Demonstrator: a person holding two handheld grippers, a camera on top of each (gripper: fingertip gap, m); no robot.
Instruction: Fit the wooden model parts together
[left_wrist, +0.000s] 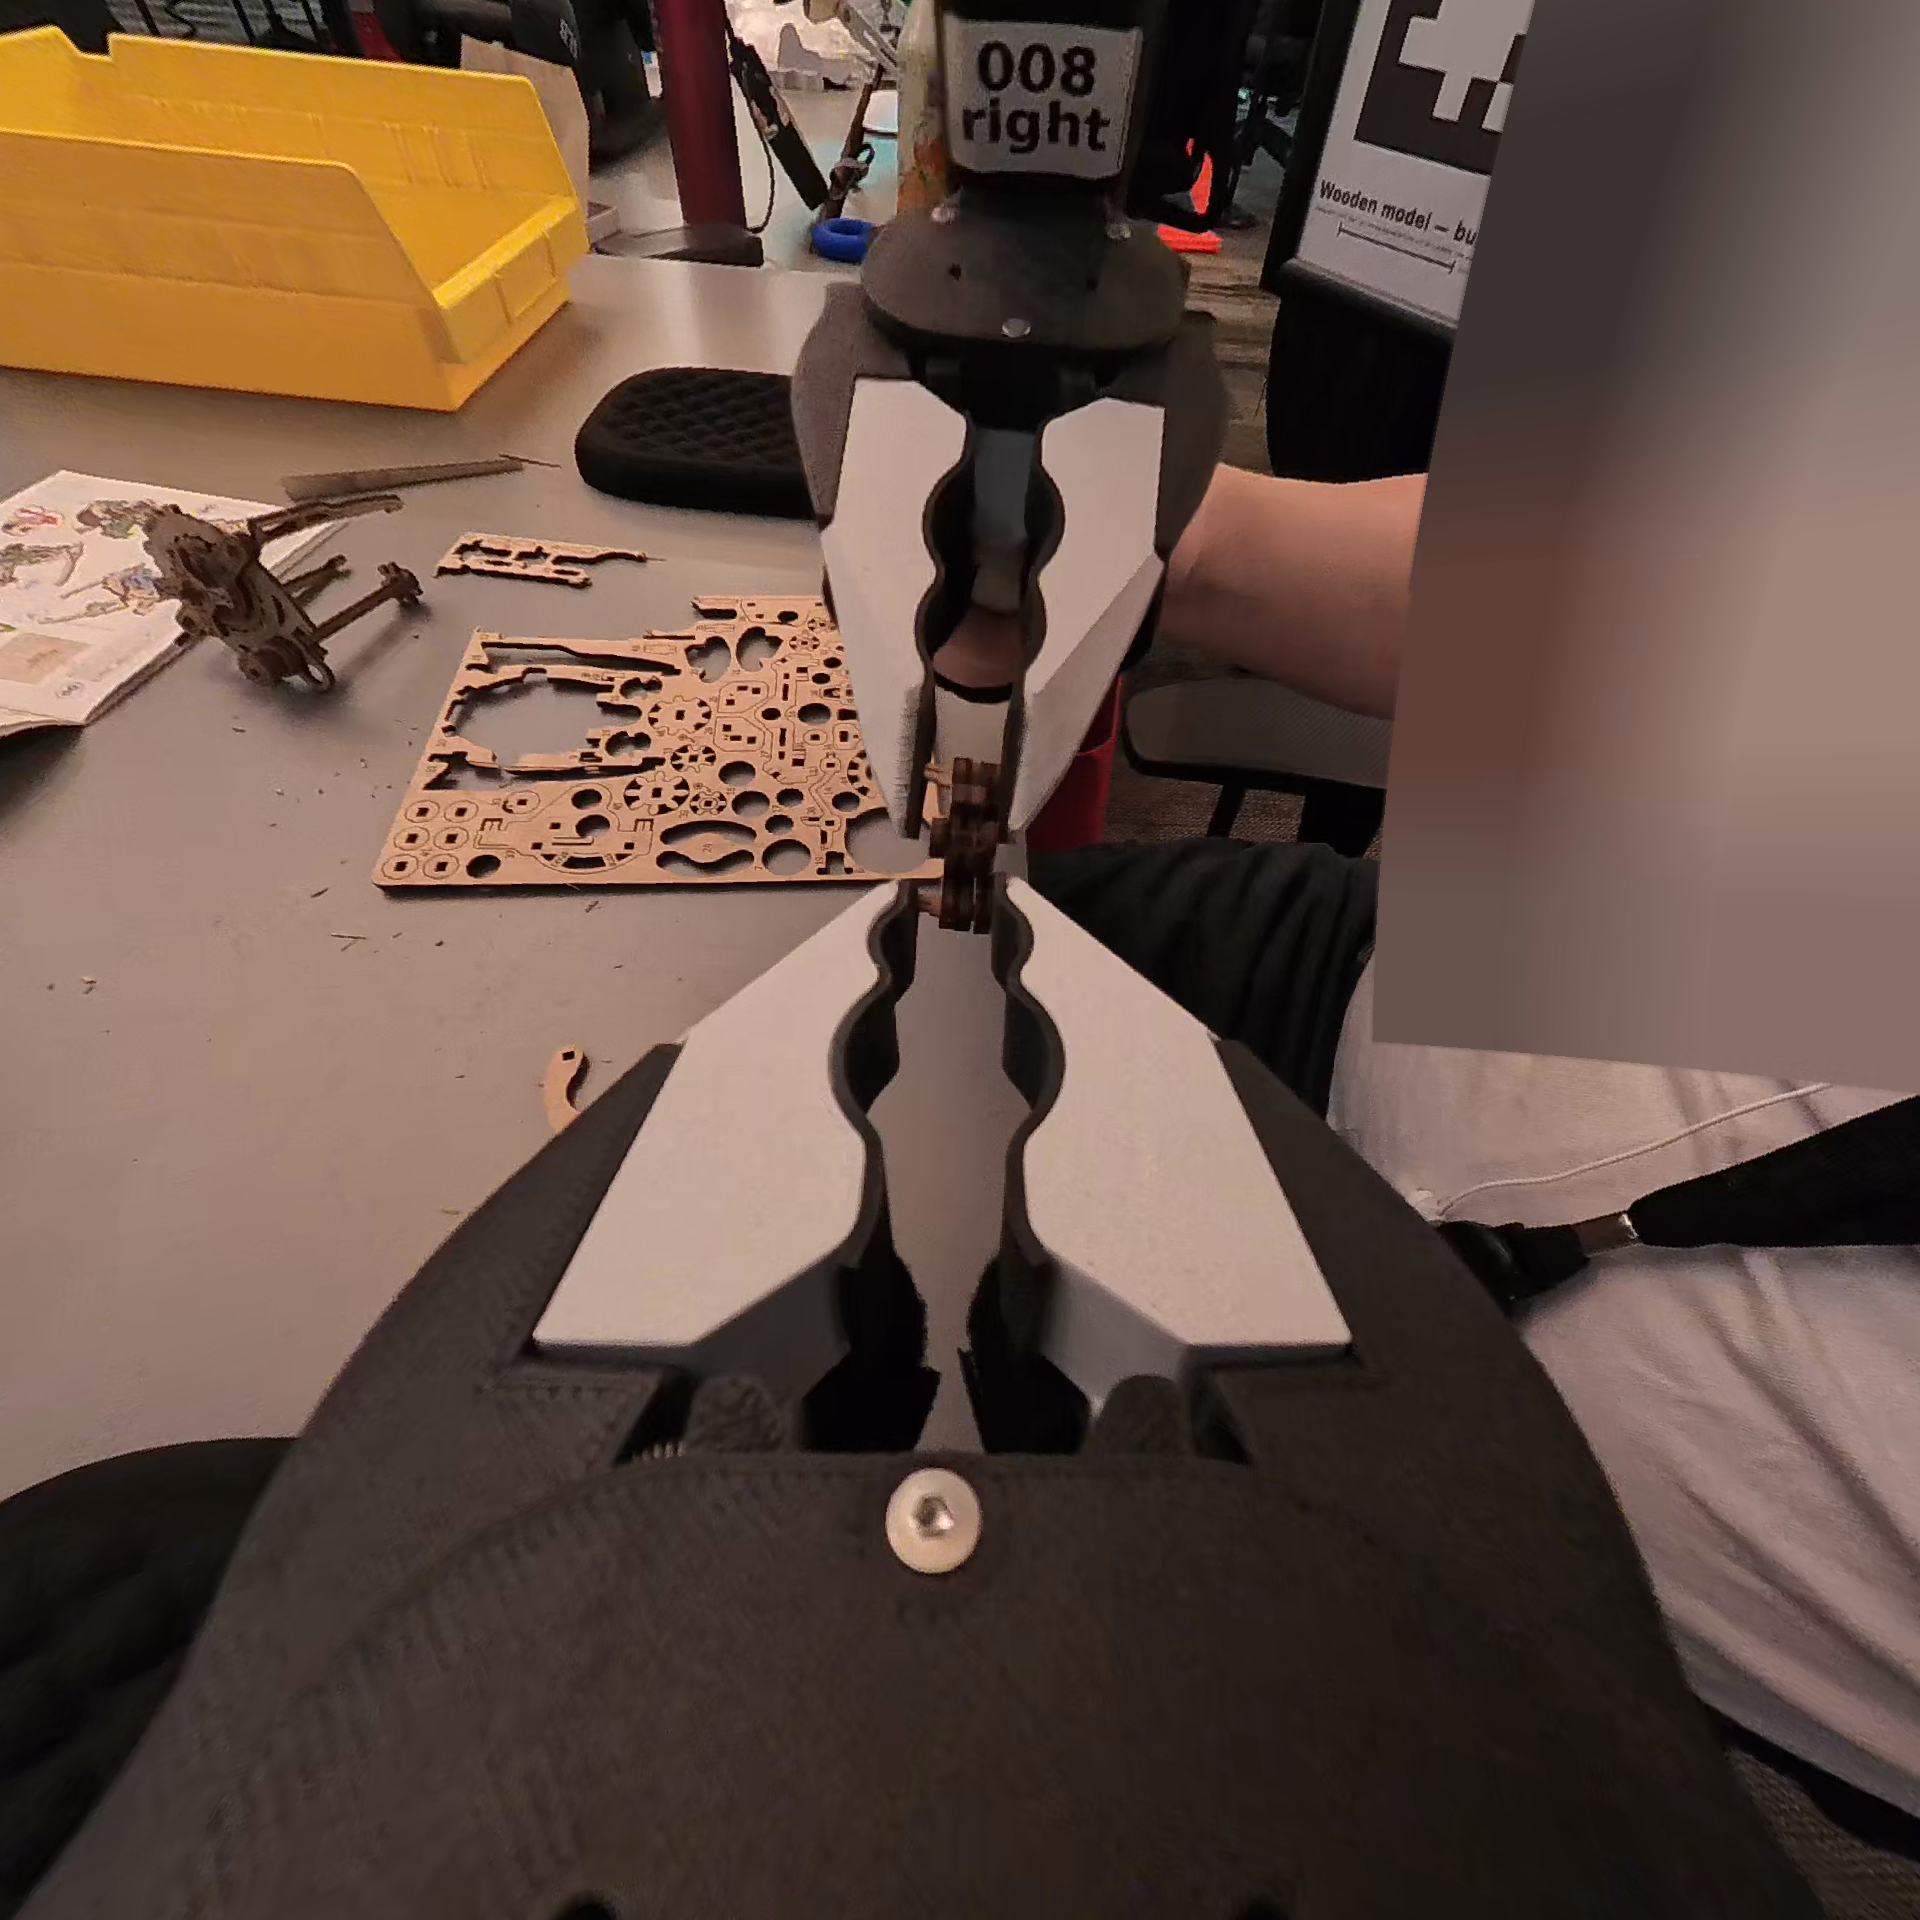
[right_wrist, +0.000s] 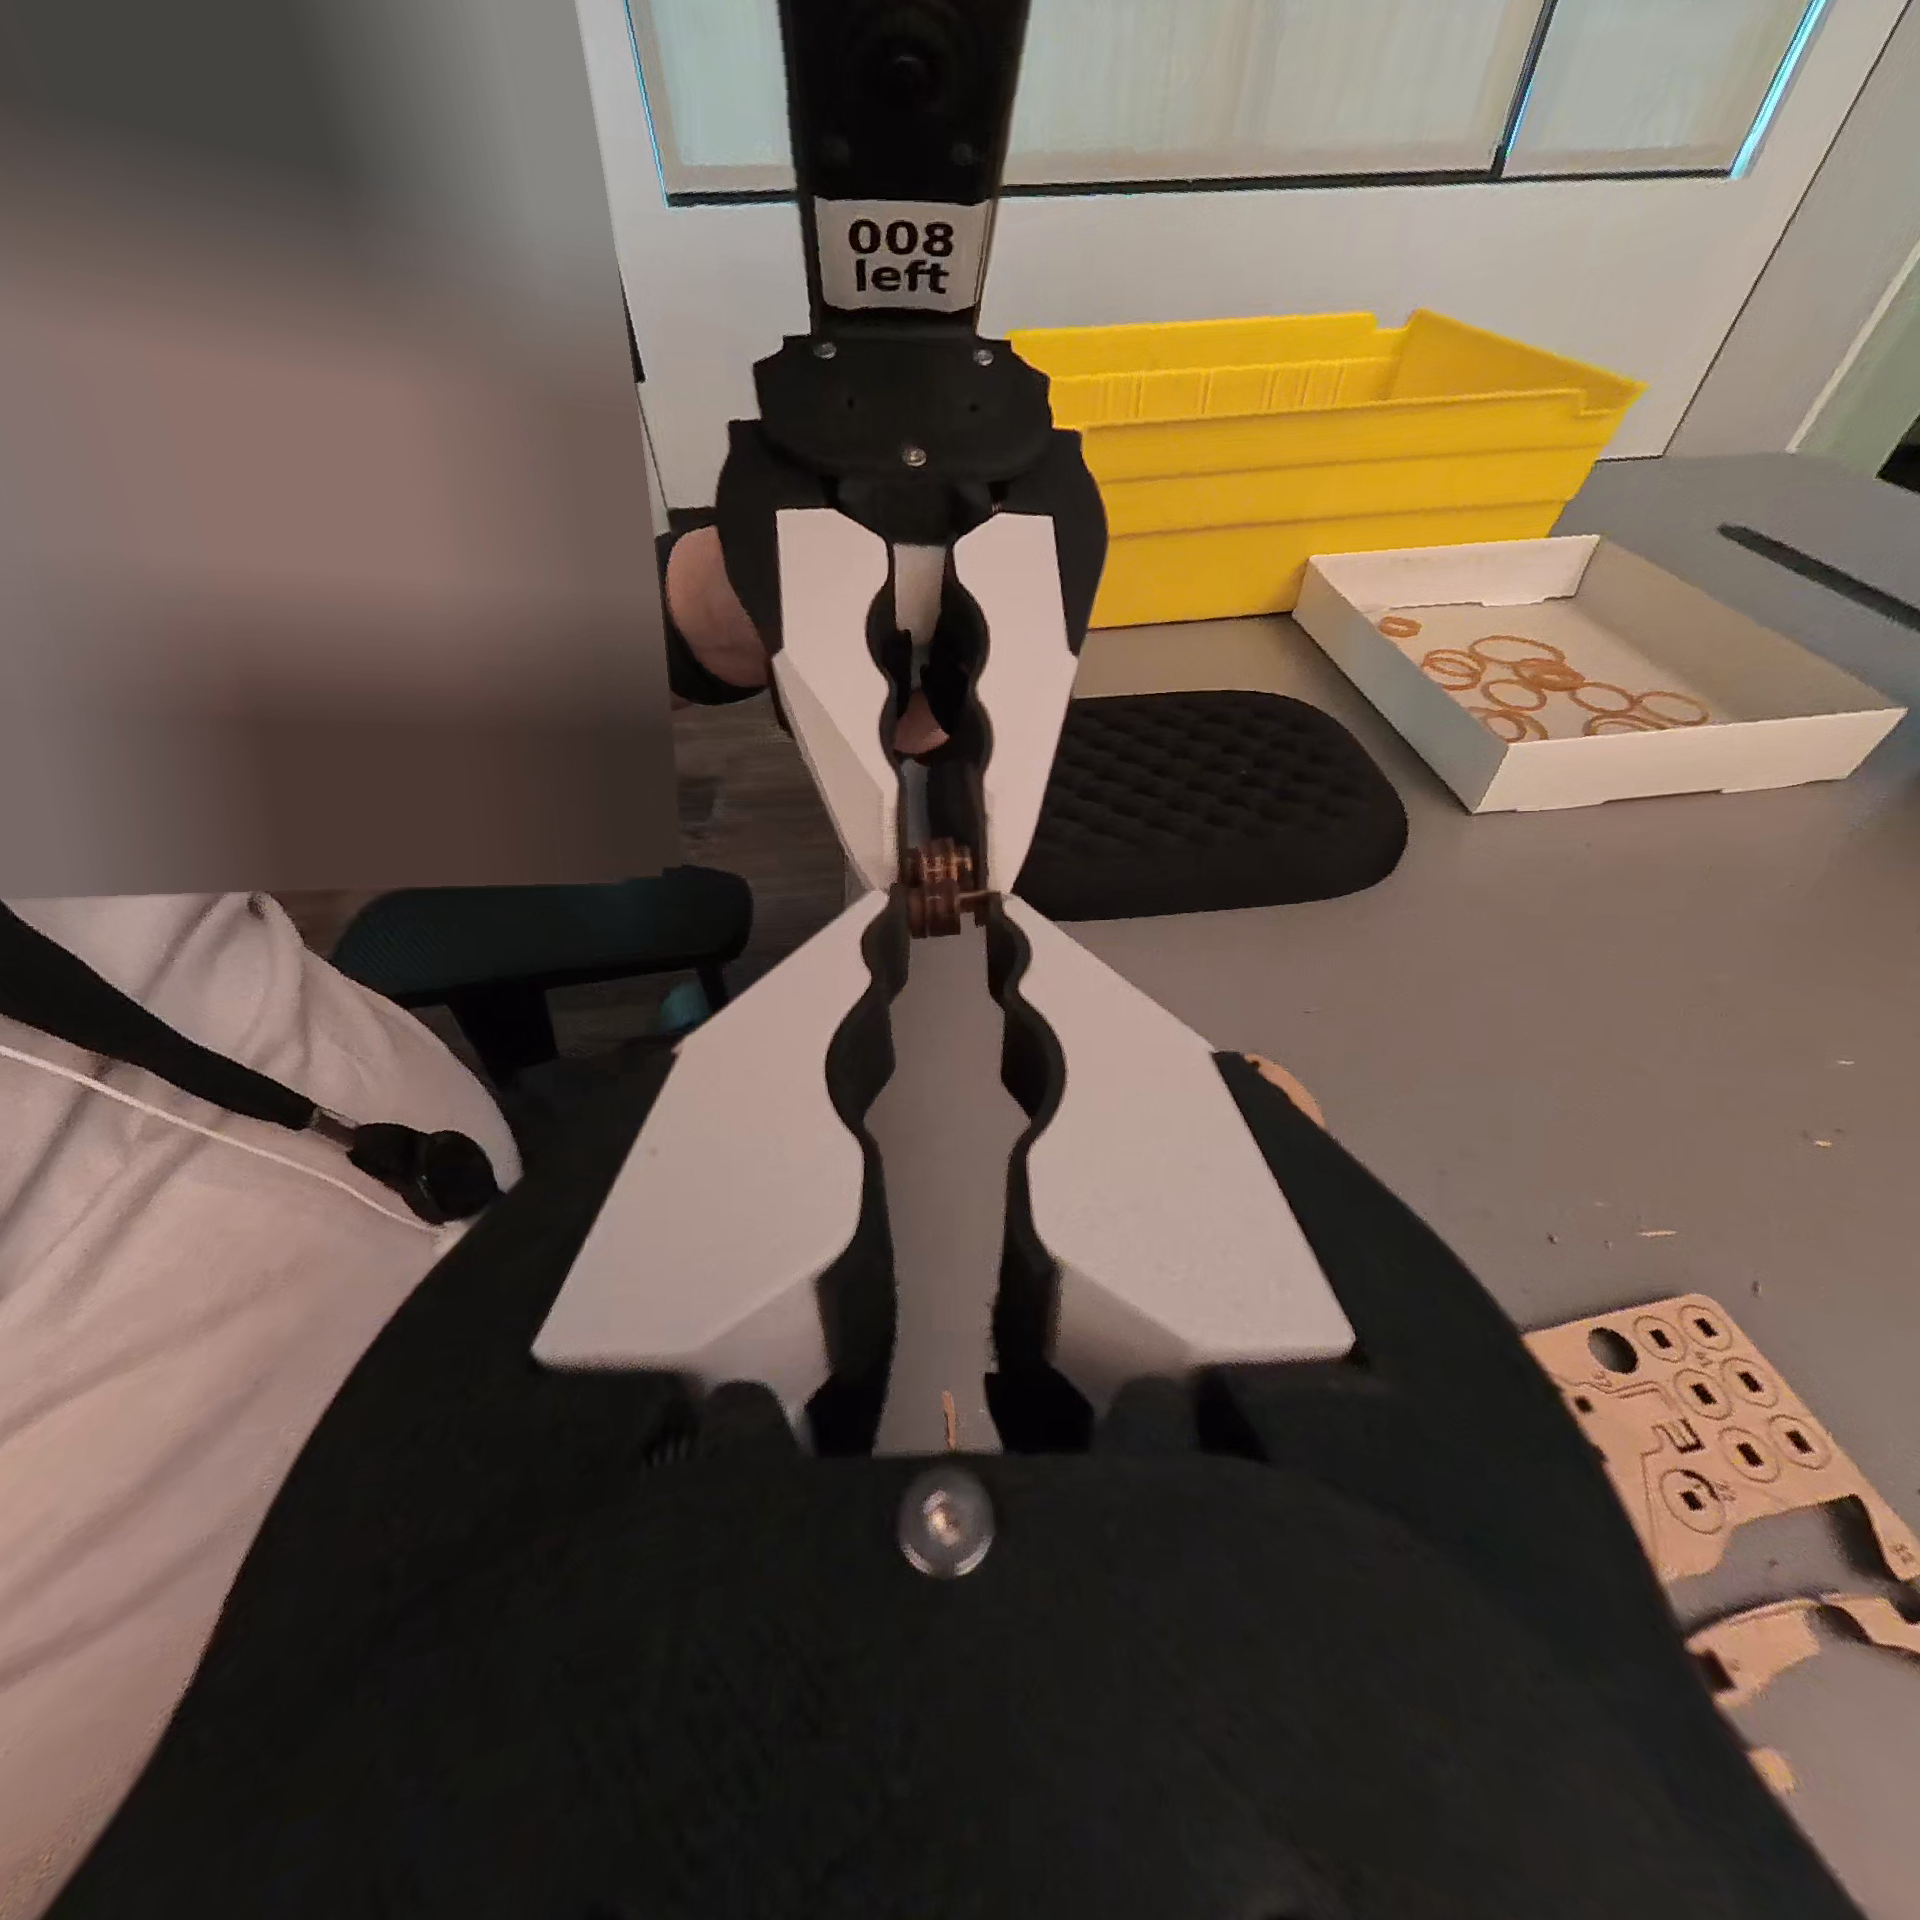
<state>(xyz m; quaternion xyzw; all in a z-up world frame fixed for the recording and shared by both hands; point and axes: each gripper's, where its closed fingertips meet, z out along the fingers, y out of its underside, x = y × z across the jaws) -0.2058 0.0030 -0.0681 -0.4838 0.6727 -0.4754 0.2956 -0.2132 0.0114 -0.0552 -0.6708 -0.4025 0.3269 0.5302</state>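
my left gripper (left_wrist: 948, 902) and right gripper (left_wrist: 961, 805) both pinch the small gear stack (left_wrist: 961, 847) narrowly; uneven pushing could pop it out above the desk (left_wrist: 208, 1039).

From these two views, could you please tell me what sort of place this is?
Probably an office or lab workbench for model building: a grey table with a yellow parts bin, a laser-cut wooden sheet, and a tray of rubber bands.

My grey tabletop (left_wrist: 208, 1091) carries a yellow bin (left_wrist: 260, 229), a cut wooden sheet (left_wrist: 623, 758) and a black pad (left_wrist: 696, 436). A white tray (right_wrist: 1600, 675) of rubber bands sits there too.
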